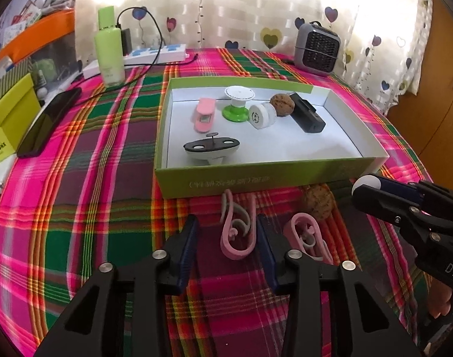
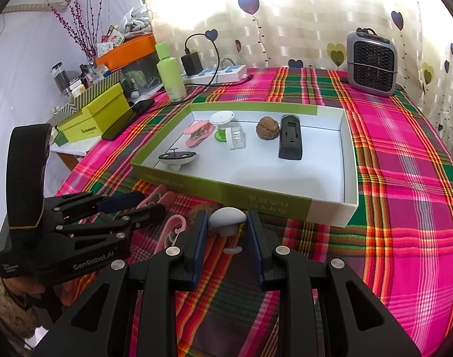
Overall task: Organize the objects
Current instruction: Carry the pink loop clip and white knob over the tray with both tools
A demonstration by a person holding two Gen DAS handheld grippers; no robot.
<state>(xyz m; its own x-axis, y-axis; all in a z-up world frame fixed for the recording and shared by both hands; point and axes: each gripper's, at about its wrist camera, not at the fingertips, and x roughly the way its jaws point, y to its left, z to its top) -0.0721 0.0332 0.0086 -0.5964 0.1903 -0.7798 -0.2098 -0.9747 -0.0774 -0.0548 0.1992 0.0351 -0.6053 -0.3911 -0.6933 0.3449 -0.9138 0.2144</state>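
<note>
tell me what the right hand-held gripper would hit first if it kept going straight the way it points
Probably the near wall of the green box. The right hand-held gripper is shut on a white mushroom-shaped piece, which sits just short of that wall, so the piece would likely touch first. Height is hard to judge.

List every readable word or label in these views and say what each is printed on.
"GenRobot.AI": side of the left gripper.
"DAS", cut off: body of the right gripper.
Green tray front wall print: mirrored, blurred, unreadable.
Yellow-green box logo: too small to read.
</note>
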